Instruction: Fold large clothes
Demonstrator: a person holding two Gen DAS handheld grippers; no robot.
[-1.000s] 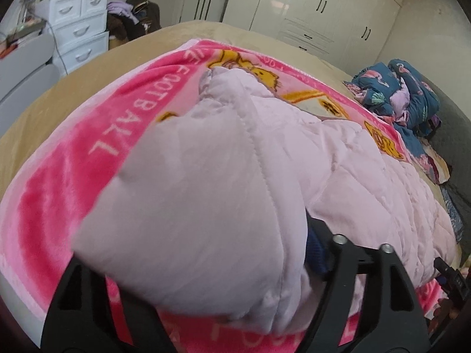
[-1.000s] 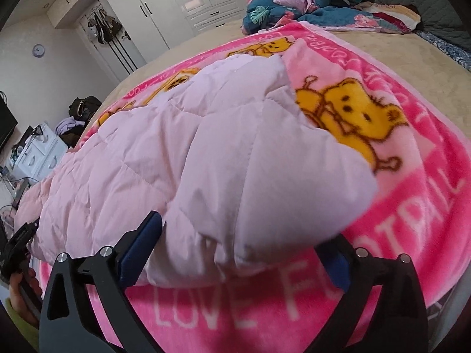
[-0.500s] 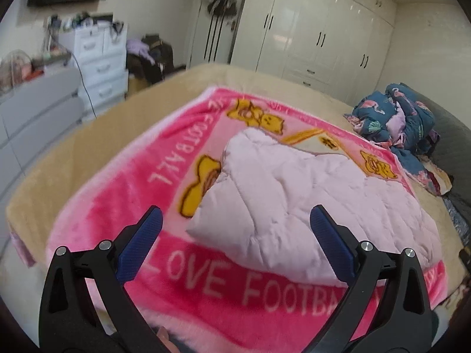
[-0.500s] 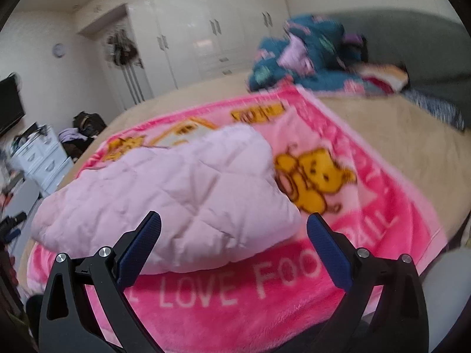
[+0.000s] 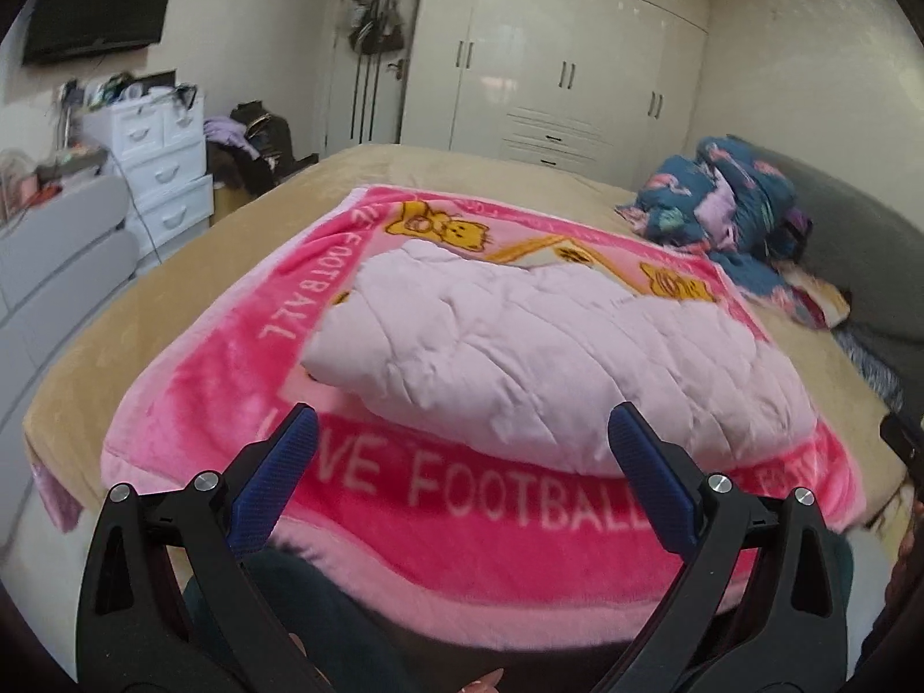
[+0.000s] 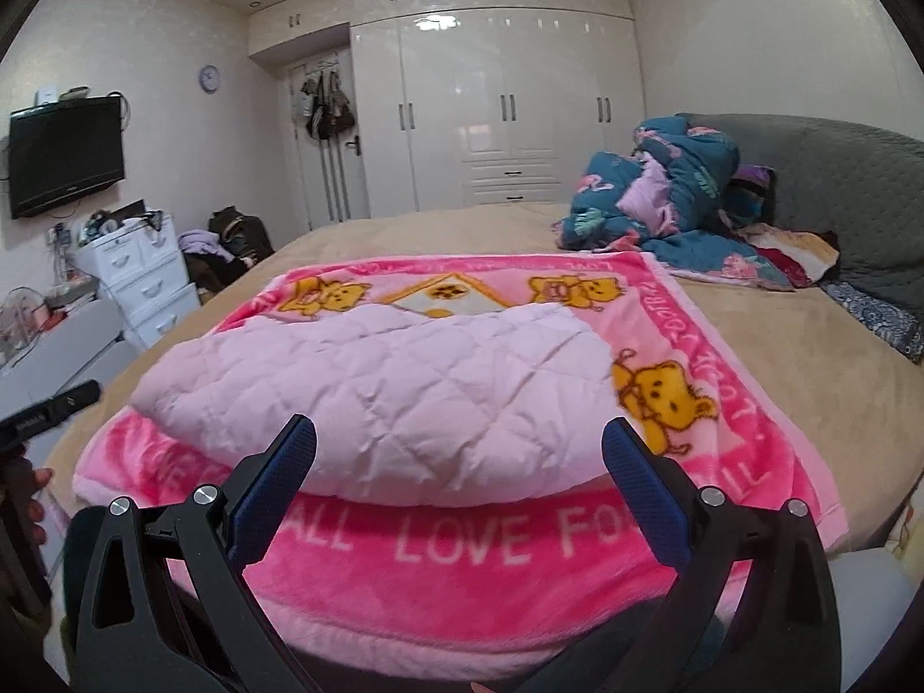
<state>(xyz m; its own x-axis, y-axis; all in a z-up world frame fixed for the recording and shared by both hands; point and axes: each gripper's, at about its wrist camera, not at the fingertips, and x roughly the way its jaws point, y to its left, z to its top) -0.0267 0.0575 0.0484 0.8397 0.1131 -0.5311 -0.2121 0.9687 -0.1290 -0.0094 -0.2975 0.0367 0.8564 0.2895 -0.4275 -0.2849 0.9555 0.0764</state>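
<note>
A pale pink quilted garment lies folded into a wide bundle on a bright pink bear-print blanket spread over the bed; it also shows in the right wrist view on the same blanket. My left gripper is open and empty, held back off the bed's near edge. My right gripper is open and empty too, also clear of the garment.
A heap of blue patterned bedding lies at the bed's far right by a grey headboard. White drawers and grey cabinets stand left. White wardrobes line the far wall. A TV hangs left.
A second ago the left gripper was shut on the pink garment, with the right close against it. Both are now open and have pulled back from the bed; the garment rests folded.
</note>
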